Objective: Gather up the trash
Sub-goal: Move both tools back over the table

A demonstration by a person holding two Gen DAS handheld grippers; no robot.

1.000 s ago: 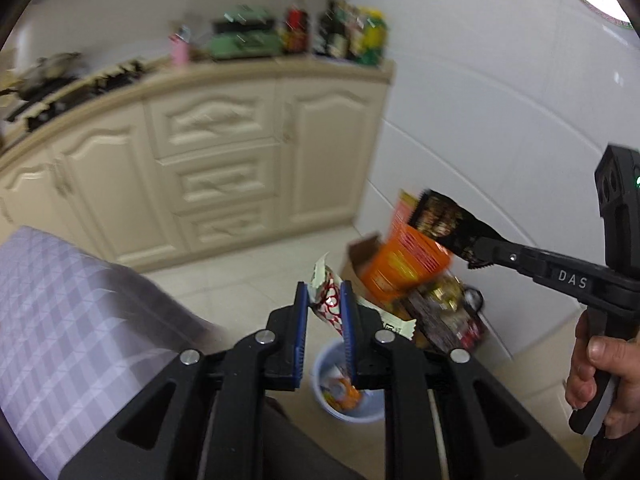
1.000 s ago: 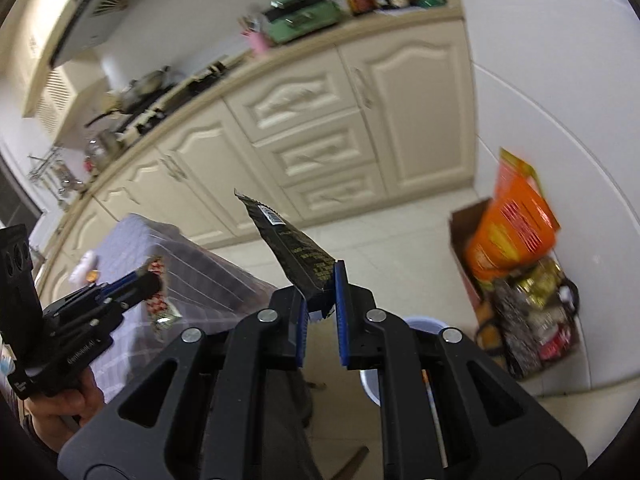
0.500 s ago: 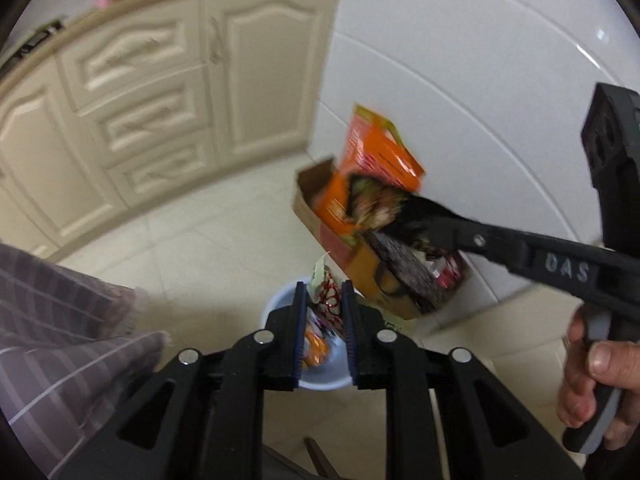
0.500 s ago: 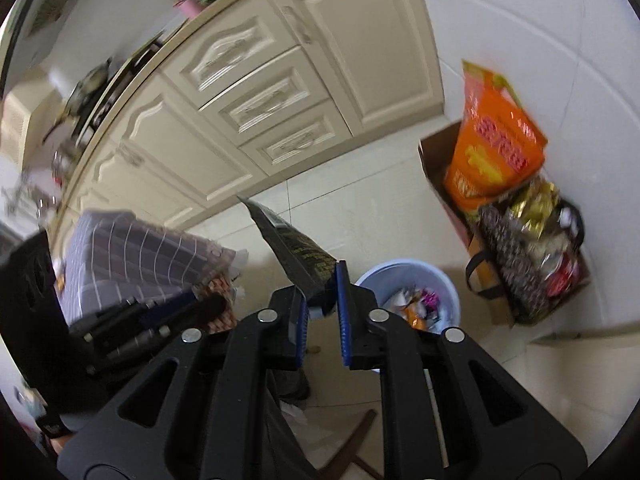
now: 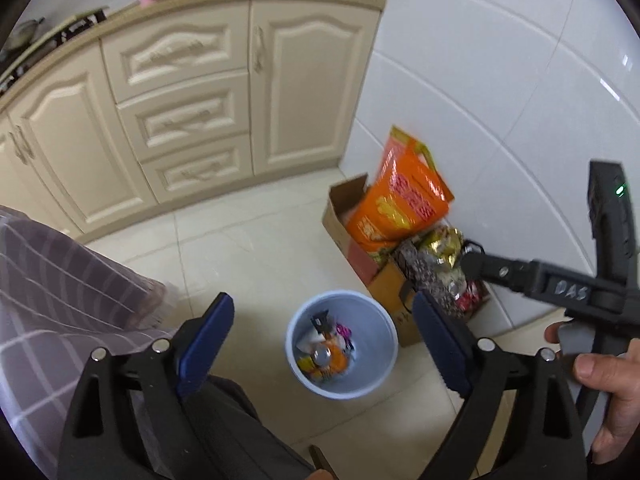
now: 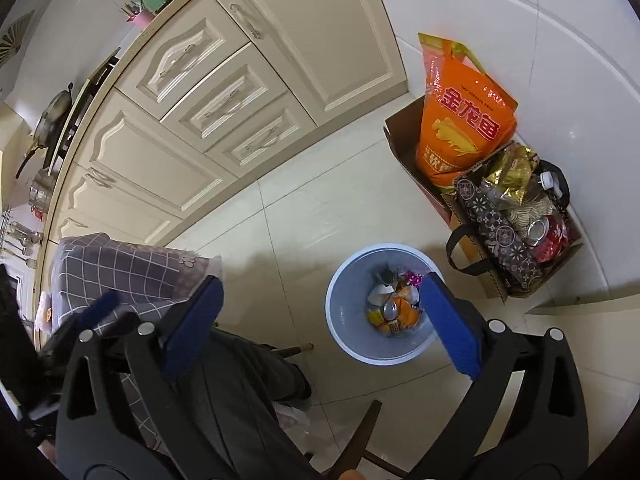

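Observation:
A pale blue trash bin [image 5: 378, 376] stands on the tiled floor with several wrappers and a can [image 5: 322, 356] inside; it also shows in the right wrist view [image 6: 344, 336]. My left gripper [image 5: 322, 318] is open and empty above the bin. My right gripper [image 6: 318, 294] is open and empty, also above the bin. In the left wrist view the right gripper [image 5: 468, 258] reaches in from the right, held by a hand [image 5: 608, 384].
A cardboard box [image 6: 404, 140] with an orange bag [image 6: 464, 112] and a patterned tote [image 6: 500, 236] of packets stand against the white tiled wall. Cream cabinets [image 5: 180, 112] run behind. A table with a checked cloth [image 6: 120, 268] is at left. A dark trouser leg [image 6: 240, 392] is below.
Both grippers have opened and let go of their wrappers: the red-and-white one from the left, the dark one from the right. Both views have tilted down over the bin.

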